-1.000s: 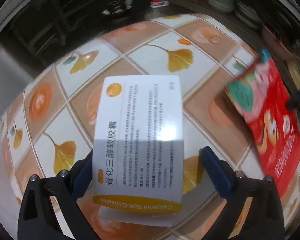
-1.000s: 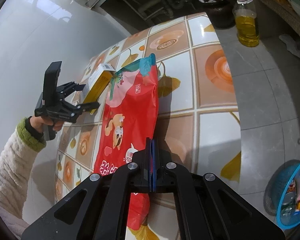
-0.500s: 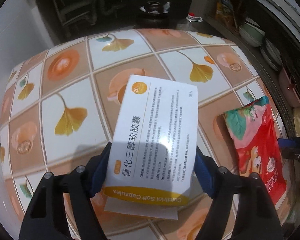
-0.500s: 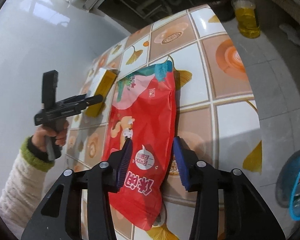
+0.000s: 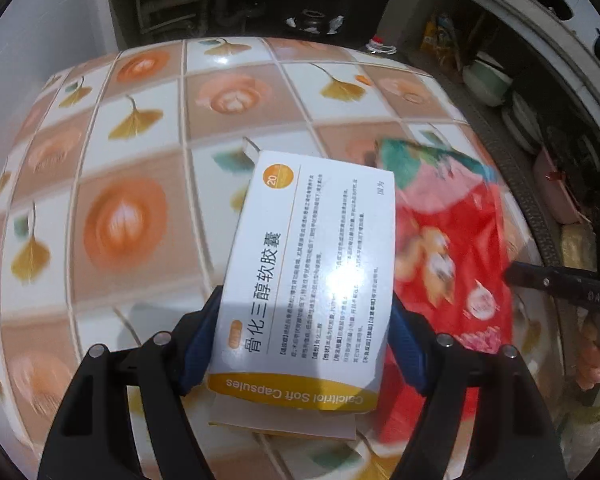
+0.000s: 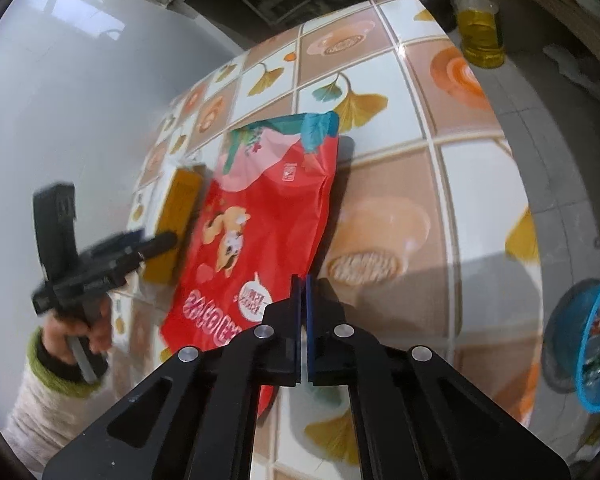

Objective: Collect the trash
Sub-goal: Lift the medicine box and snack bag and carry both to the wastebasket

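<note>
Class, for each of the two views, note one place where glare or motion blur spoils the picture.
Left wrist view: glare whitens text on the capsule box; the red snack bag and tablecloth smear with motion. Right wrist view: the left hand-held gripper is blurred.

Bright daylight, fisheye-bent edges, motion blur.
Glare patch on the glossy white-and-yellow cardboard medicine box [image 5: 308, 276]; the tiled leaf-patterned bench [image 5: 132, 220] smears toward nine o'clock.
</note>
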